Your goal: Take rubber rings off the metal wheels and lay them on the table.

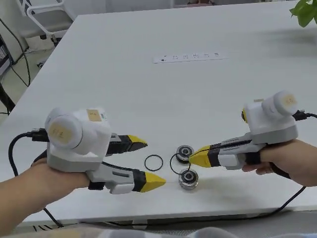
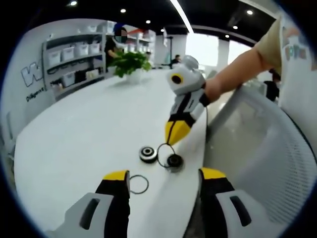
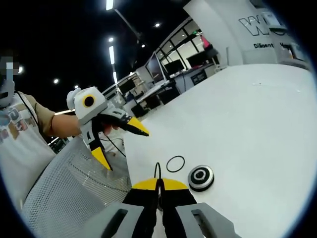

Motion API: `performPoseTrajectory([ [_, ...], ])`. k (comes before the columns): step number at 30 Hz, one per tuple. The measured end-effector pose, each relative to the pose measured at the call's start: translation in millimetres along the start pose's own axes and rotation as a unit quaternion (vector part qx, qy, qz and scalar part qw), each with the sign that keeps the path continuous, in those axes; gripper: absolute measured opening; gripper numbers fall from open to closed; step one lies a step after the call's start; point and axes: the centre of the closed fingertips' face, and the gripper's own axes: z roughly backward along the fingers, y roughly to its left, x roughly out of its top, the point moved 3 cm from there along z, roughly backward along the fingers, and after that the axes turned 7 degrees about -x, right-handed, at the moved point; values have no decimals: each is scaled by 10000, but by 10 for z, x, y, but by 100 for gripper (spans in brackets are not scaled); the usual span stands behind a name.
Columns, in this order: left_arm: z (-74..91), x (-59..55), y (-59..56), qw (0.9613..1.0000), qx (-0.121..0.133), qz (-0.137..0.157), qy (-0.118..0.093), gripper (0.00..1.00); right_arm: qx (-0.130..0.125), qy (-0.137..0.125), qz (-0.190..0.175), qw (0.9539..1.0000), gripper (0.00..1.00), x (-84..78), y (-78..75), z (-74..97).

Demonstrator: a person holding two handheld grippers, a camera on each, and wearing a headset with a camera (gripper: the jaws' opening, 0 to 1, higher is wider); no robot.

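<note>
Two metal wheels (image 1: 184, 152) (image 1: 188, 178) lie near the table's front edge. My right gripper (image 1: 190, 157) is shut on a thin black rubber ring (image 1: 173, 164), which hangs as a loop beside the wheels; whether it still touches the nearer wheel (image 2: 174, 161) I cannot tell. In the right gripper view the pinched ring (image 3: 157, 171) rises edge-on from my shut right gripper (image 3: 158, 186), with one wheel (image 3: 201, 177) to its right. A second ring (image 1: 153, 162) lies flat on the table. My left gripper (image 1: 151, 162) stands open, its tips either side of that loose ring (image 2: 138, 184).
A white socket strip (image 1: 190, 57) lies mid-table. A green plant (image 1: 304, 12) stands at the far right corner and a white chair (image 1: 44, 15) at the far left. The table's front edge (image 1: 163, 215) runs just below the wheels. Cables trail from both grippers.
</note>
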Motion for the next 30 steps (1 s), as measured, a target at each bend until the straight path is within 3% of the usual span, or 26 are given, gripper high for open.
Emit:
performPoseTrajectory([
  [12, 282, -121, 137, 9989, 419, 179, -77, 59, -49, -73, 66, 9999, 0, 137, -9, -203],
  [23, 402, -221, 187, 9975, 615, 349, -89, 60, -231, -131, -61, 9996, 0, 171, -86, -487],
  [30, 437, -251, 187, 9969, 671, 396, -91, 60, -336, -16, -52, 9994, 0, 109, -174, -638],
])
